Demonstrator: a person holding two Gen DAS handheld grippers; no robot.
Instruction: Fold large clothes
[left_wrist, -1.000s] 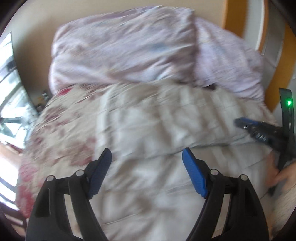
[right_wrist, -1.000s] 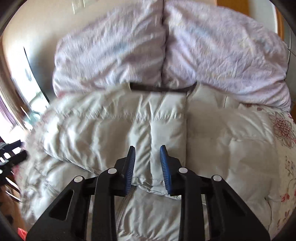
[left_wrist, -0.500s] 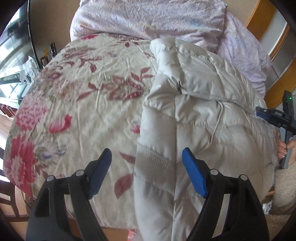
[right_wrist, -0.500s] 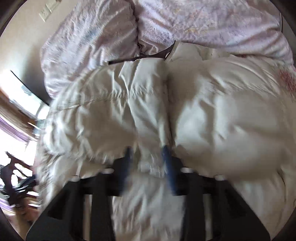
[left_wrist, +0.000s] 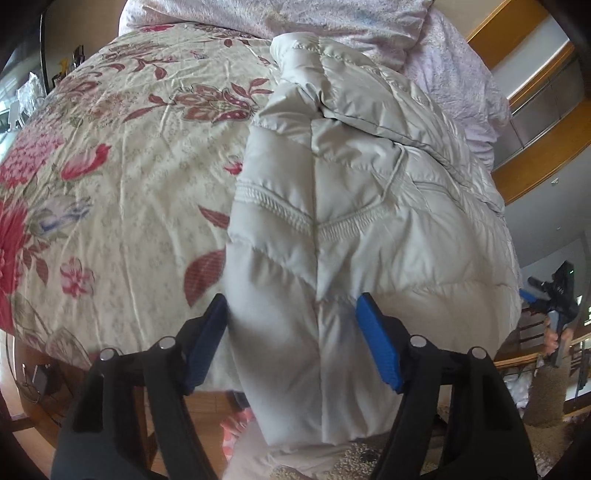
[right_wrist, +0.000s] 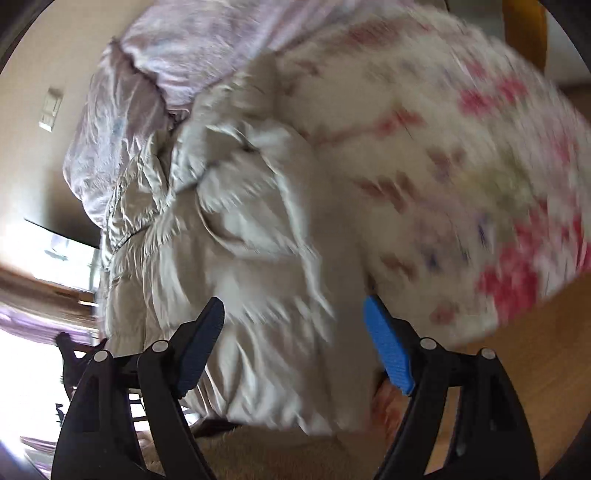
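On floral bedspread (left_wrist: 122, 177), puffy jacket (left_wrist: 362, 221) overhangs edge.

1. The right gripper (right_wrist: 293, 343) has its two blue fingers spread wide apart. Nothing is pinched between them.
2. A puffy white jacket (right_wrist: 236, 236) lies on the bed, and its bottom end hangs over the bed's edge between the fingers.
3. The jacket is bunched and wrinkled near its top.
4. A bedspread (right_wrist: 461, 166) with red flowers covers the bed to the right of the jacket. It looks blurry.
5. Pale purple pillows (right_wrist: 147, 74) sit at the far end of the bed, touching the jacket's top.
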